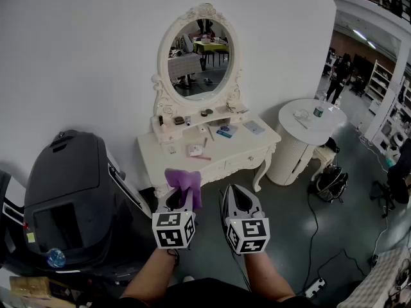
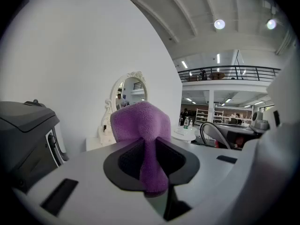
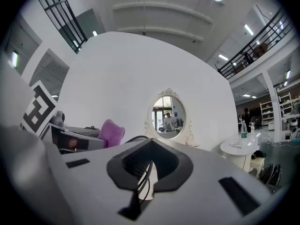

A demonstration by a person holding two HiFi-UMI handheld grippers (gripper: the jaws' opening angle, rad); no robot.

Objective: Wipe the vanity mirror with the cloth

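An oval vanity mirror [image 1: 200, 58] in an ornate white frame stands on a white dressing table [image 1: 241, 149] against the wall. It also shows in the left gripper view as the mirror [image 2: 130, 91] and in the right gripper view as the mirror [image 3: 168, 115]. My left gripper [image 1: 181, 197] is shut on a purple cloth [image 1: 184, 186], held in front of the table and short of it. The cloth [image 2: 143, 135] bulges above the closed jaws. My right gripper [image 1: 239, 198] is beside it, shut with nothing held, and sees the cloth [image 3: 111, 132] to its left.
A large dark grey machine [image 1: 64, 197] stands left of the dressing table. A round white side table [image 1: 307, 128] with a bottle is to the right, with cables [image 1: 327, 182] on the floor near it. Small items lie on the dressing table top.
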